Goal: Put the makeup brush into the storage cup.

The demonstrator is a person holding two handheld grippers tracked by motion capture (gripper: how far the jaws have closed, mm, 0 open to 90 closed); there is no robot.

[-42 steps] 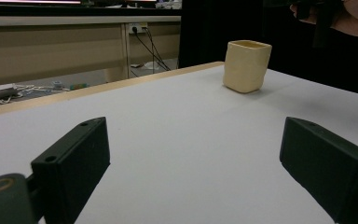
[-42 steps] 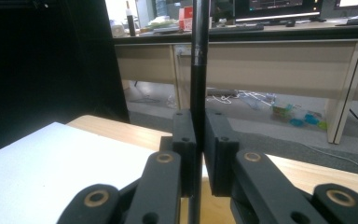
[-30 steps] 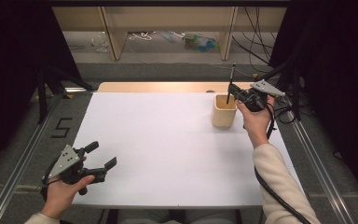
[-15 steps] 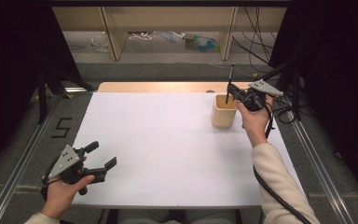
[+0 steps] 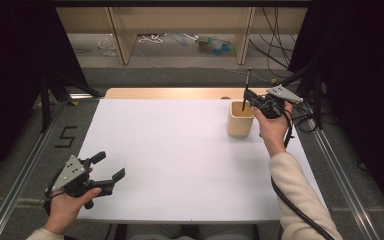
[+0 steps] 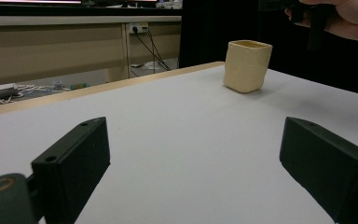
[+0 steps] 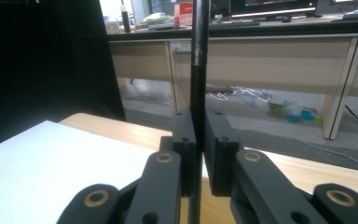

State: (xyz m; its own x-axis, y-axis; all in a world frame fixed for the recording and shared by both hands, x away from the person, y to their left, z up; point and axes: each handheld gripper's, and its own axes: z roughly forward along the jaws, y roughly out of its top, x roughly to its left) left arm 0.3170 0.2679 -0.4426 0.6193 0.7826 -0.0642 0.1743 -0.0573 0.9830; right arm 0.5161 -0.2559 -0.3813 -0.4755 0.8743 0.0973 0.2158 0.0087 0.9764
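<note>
Your right gripper (image 5: pixel 250 99) sits at the far right of the table (image 5: pixel 180 150), its jaws clenched on a thin black pen (image 5: pixel 247 87) that stands upright between them. In the right gripper view the pen (image 7: pixel 198 70) runs straight up between the two pads, which press on it from either side. Its lower end dips into the mouth of the beige cup (image 5: pixel 240 119), which stands on the white table just beside your right hand (image 5: pixel 272 127) (whether the tip touches the cup's inside, you cannot tell from here).

Your left gripper (image 5: pixel 107 170) is well apart from all that, at the near left corner of the table, with its jaws released and nothing between them. The left gripper view looks across bare white surface to the cup (image 6: pixel 246 65), with nothing lying between the two.

Around you: a strip of bare wood (image 5: pixel 165 93) runs along the table's far edge past the white sheet, a black cable (image 5: pixel 295 205) trails along your right sleeve, and metal rails (image 5: pixel 340 175) flank the table. Beyond the far edge a wooden desk frame (image 5: pixel 120 40) stands over loose cords and small clutter (image 5: pixel 215 44) on the floor. Black curtains (image 5: pixel 10 75) close in both sides.
</note>
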